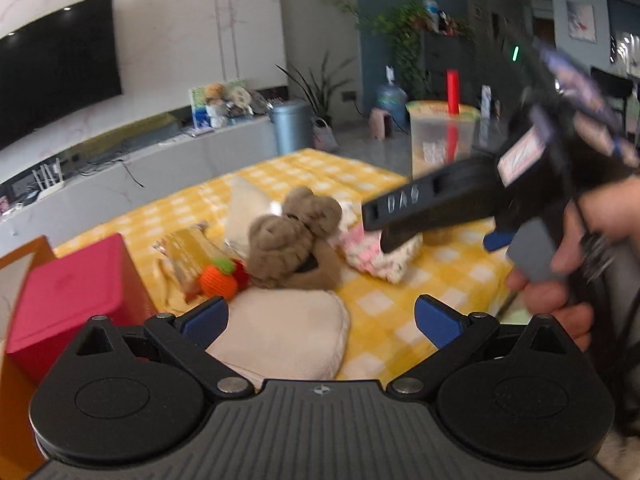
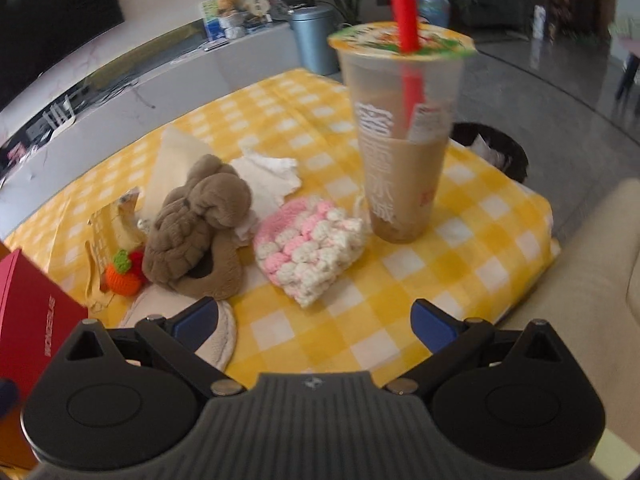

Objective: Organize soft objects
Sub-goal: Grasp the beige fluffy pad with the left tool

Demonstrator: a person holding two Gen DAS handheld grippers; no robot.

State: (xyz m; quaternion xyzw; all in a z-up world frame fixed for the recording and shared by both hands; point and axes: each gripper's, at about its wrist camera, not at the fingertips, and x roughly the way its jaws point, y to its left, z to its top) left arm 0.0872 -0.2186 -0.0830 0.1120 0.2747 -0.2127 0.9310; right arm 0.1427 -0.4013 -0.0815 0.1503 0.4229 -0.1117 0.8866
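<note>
On the yellow checked cloth lie a brown plush toy, a pink-and-white crochet pouch, an orange and red crochet fruit, a white cloth and a cream cushion. My left gripper is open and empty above the cushion. My right gripper is open and empty, just in front of the pouch. In the left wrist view the right gripper's fingers hang over the pouch, right of the plush toy.
A tall milk-tea cup with a red straw stands right behind the pouch. A red box sits at the left edge. A gold wrapper lies by the fruit. A beige sofa is right of the table.
</note>
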